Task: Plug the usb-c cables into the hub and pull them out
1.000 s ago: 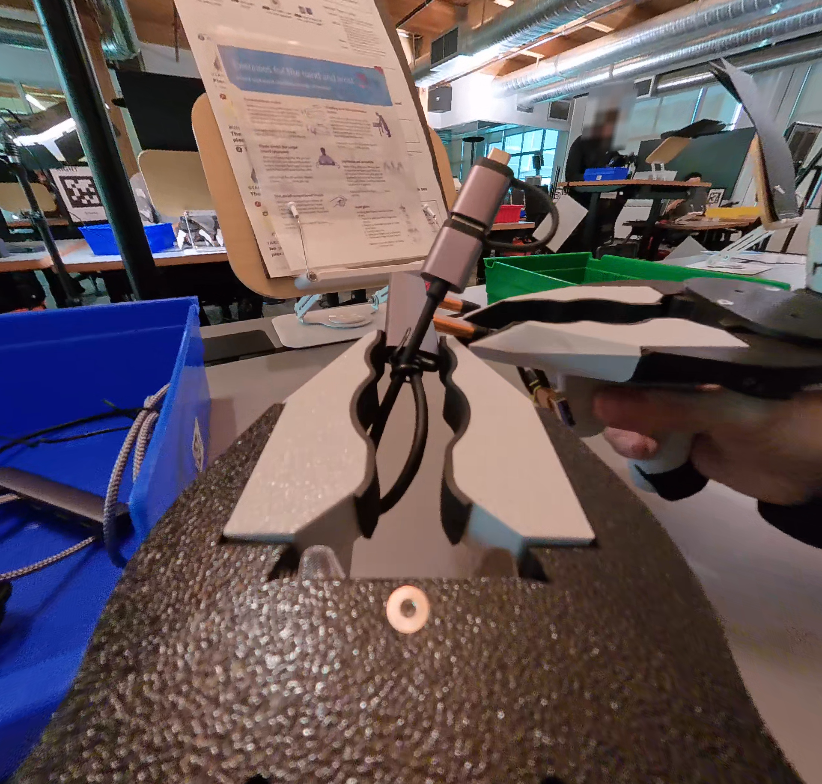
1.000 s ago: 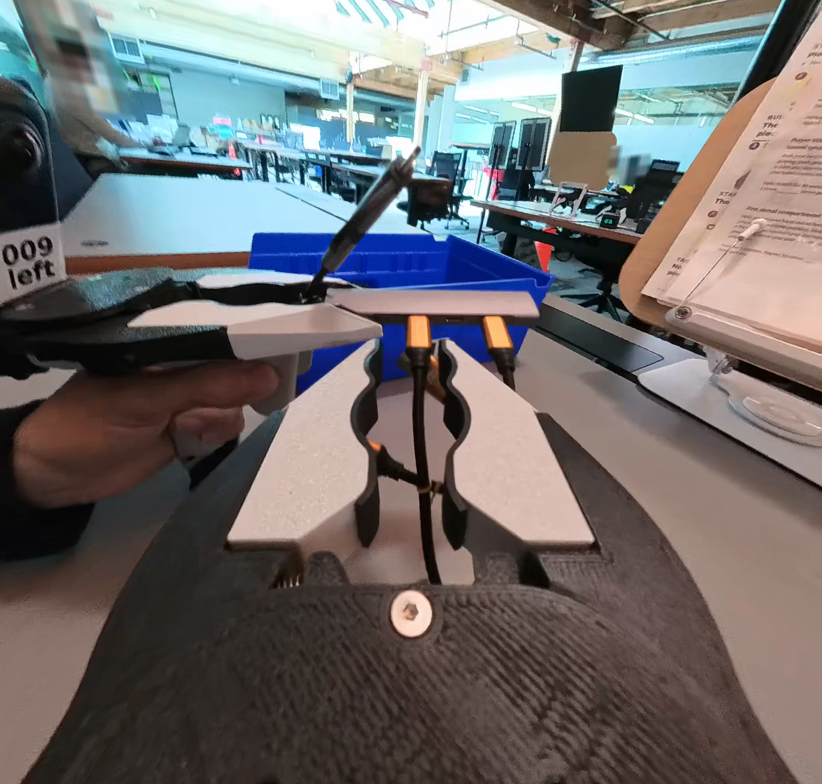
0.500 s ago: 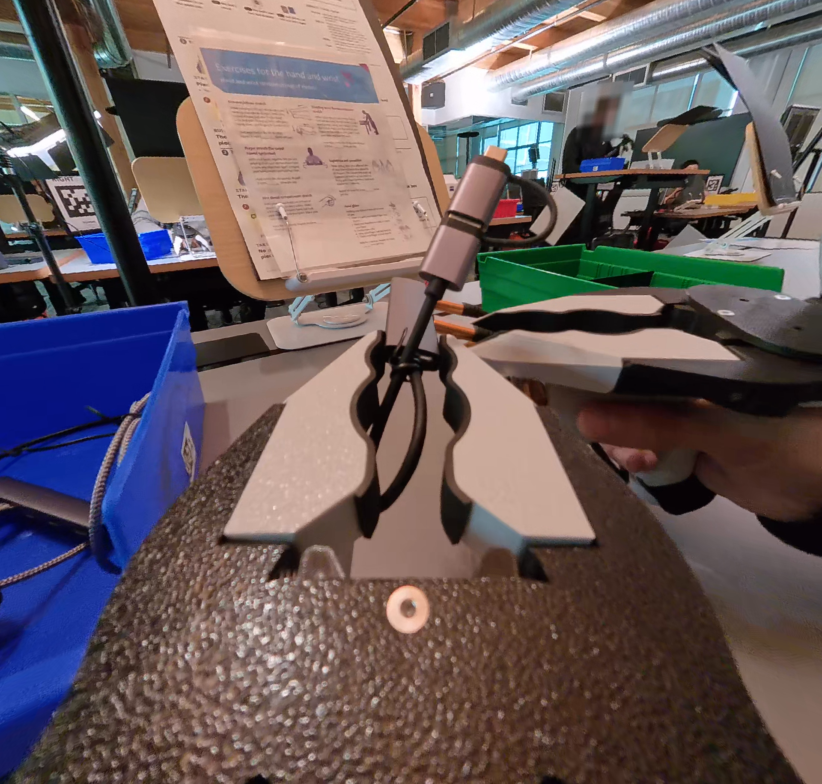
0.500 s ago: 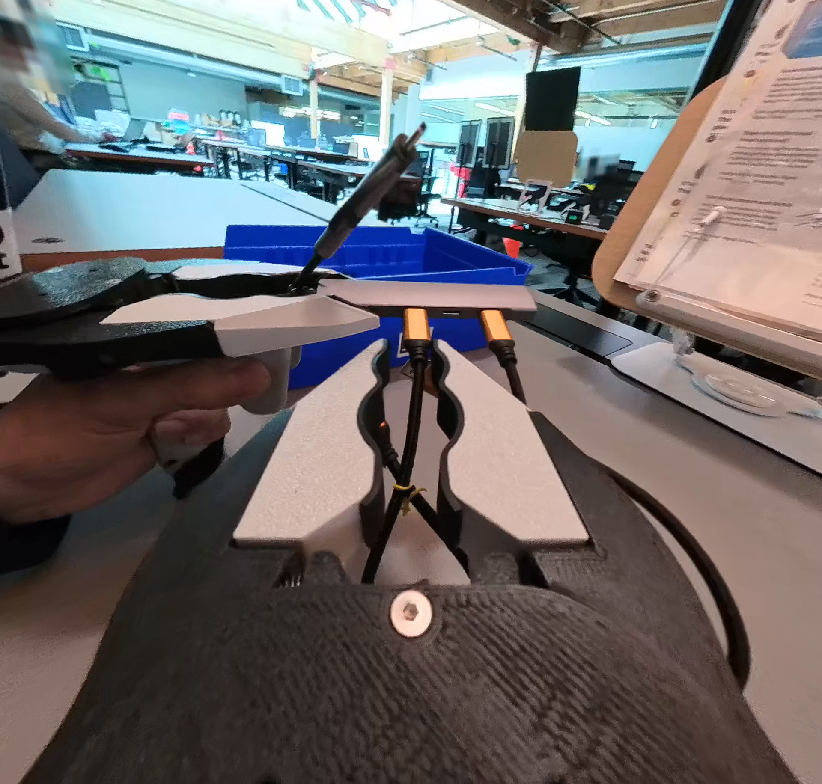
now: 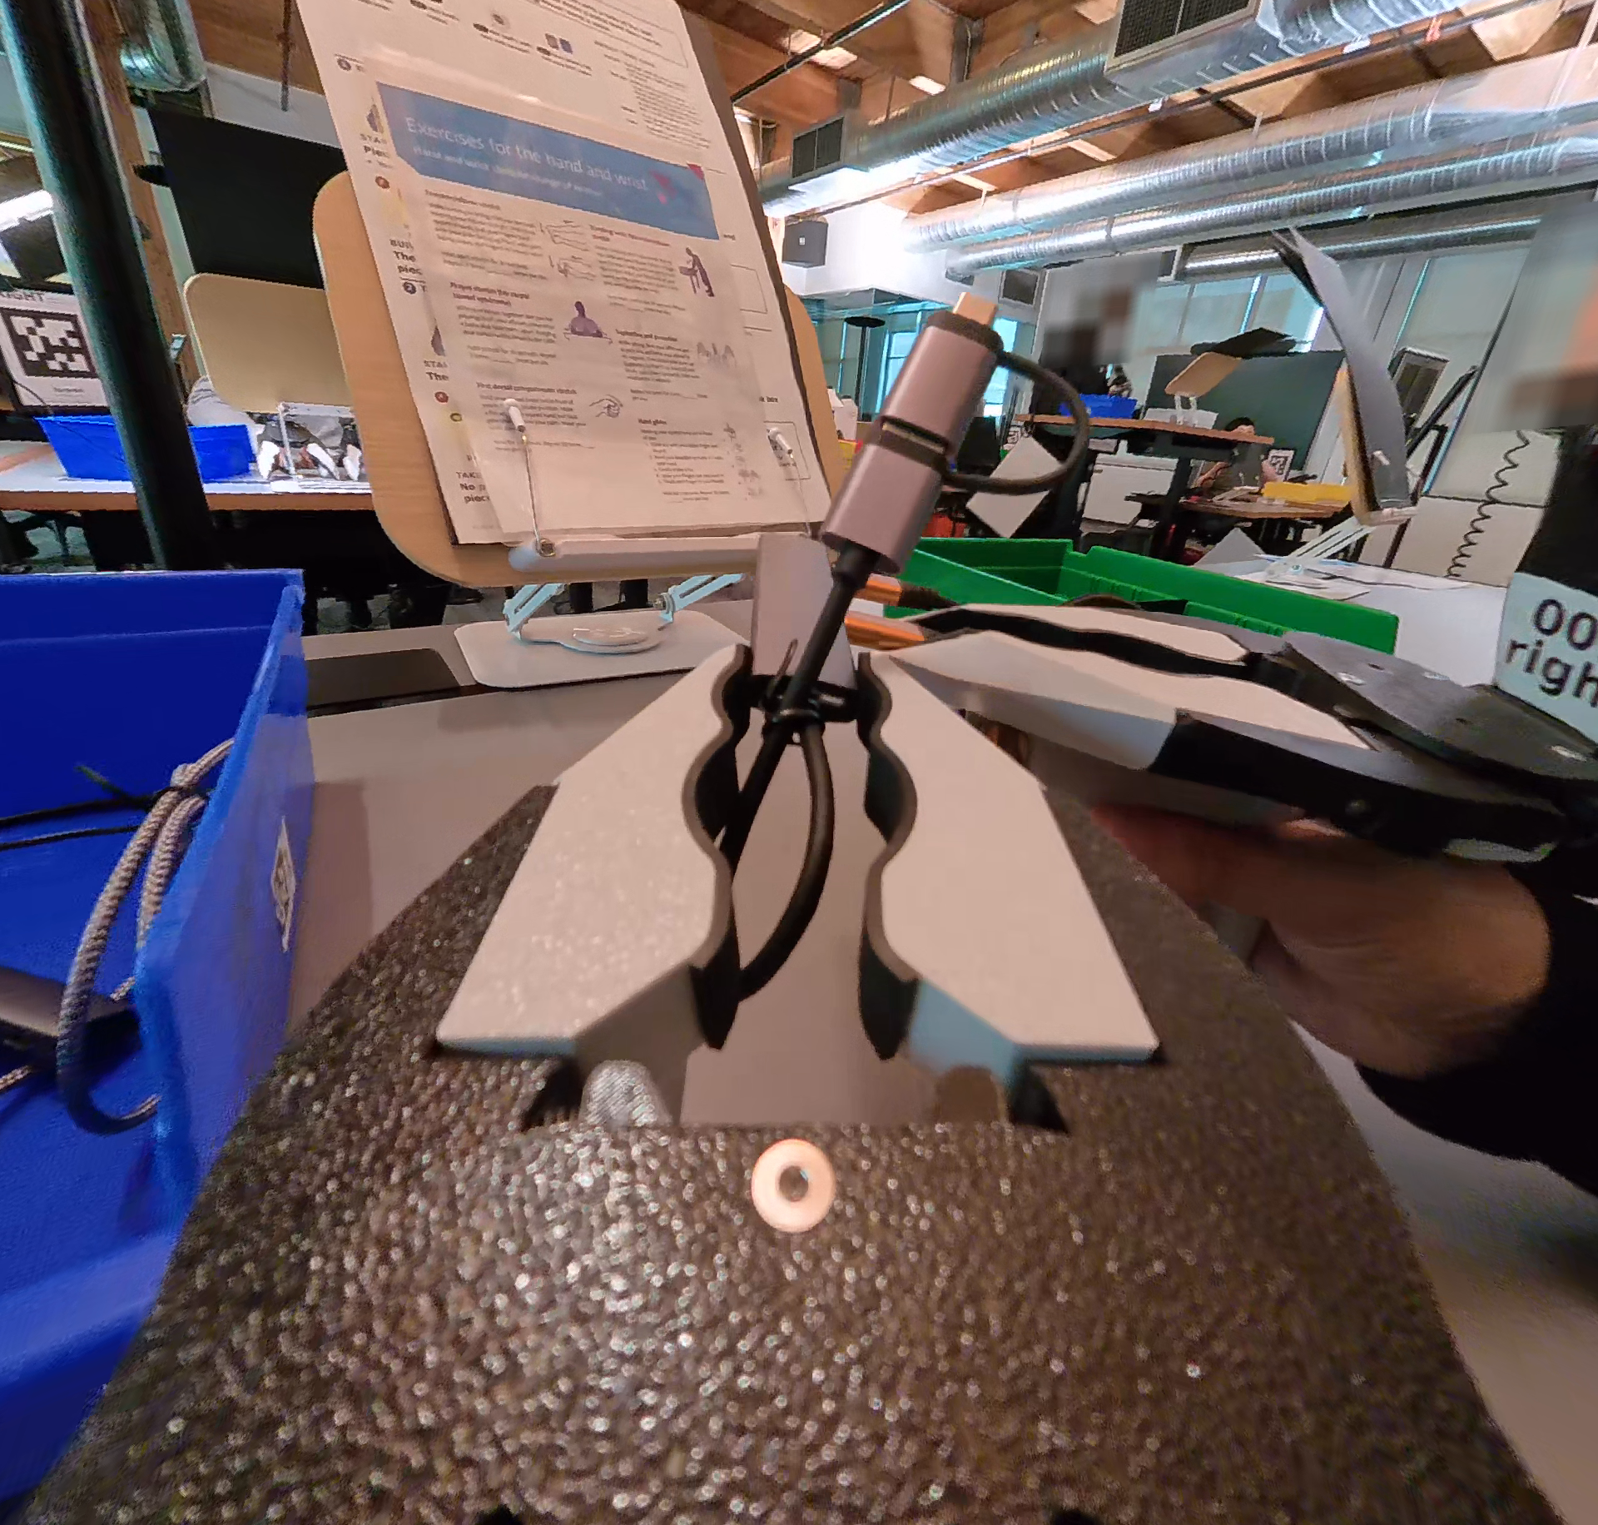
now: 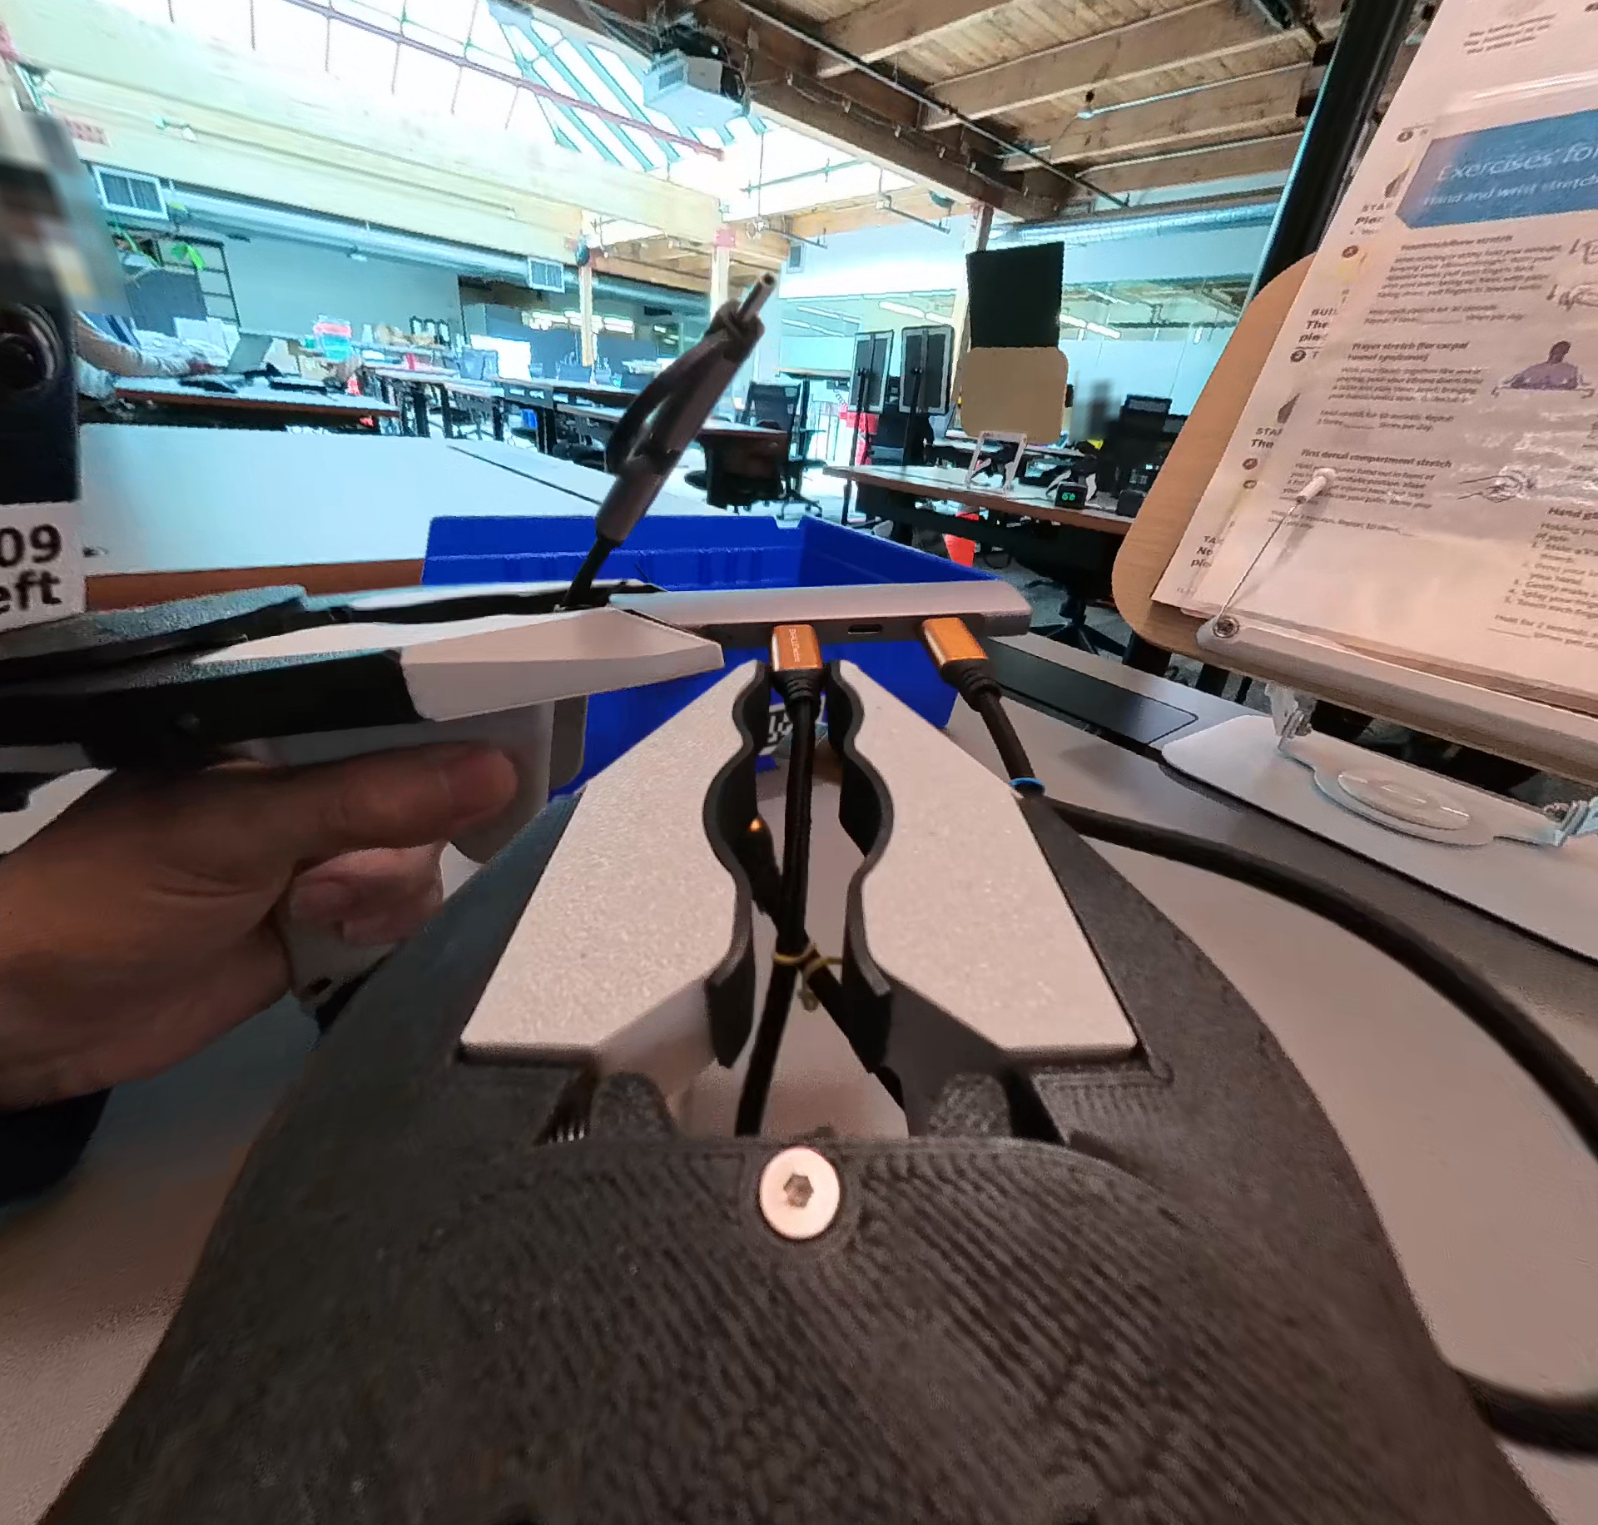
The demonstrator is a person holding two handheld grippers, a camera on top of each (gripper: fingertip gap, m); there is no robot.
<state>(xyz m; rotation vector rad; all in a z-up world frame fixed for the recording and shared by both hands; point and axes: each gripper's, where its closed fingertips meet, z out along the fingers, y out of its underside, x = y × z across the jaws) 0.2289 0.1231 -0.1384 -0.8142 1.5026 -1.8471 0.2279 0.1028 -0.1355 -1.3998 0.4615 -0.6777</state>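
Left tongs [image 5: 800, 692] clamped on the grey hub [image 6: 830, 604], gripping its near end, the hub held level above the grey table [image 6: 1427, 1155]. From that same pinch, the hub's own black lead [image 5: 783, 826] looping back between the fingers and rising to a grey adapter plug [image 5: 908, 454], tilted up and to the right.

Right tongs [image 6: 795, 688] coming in from the side, closed around the first usb-c cable [image 6: 791, 783] just behind its orange connector [image 6: 795, 649], that connector seated in the hub's side. A thin yellow tie [image 6: 804, 960] around the cable lower down, between the fingers. Second orange connector [image 6: 951, 649] also plugged in farther along the hub, its black cable [image 6: 1297, 895] sweeping off across the table to the right. One port between the two connectors left open.

Blue bin [image 5: 130, 792] to the left, with a braided grey cord [image 5: 112, 921] draped over its wall. Green bin [image 5: 1124, 584] beyond the right tongs. Wooden document stand [image 5: 553, 290] with printed sheets standing at the back of the table.
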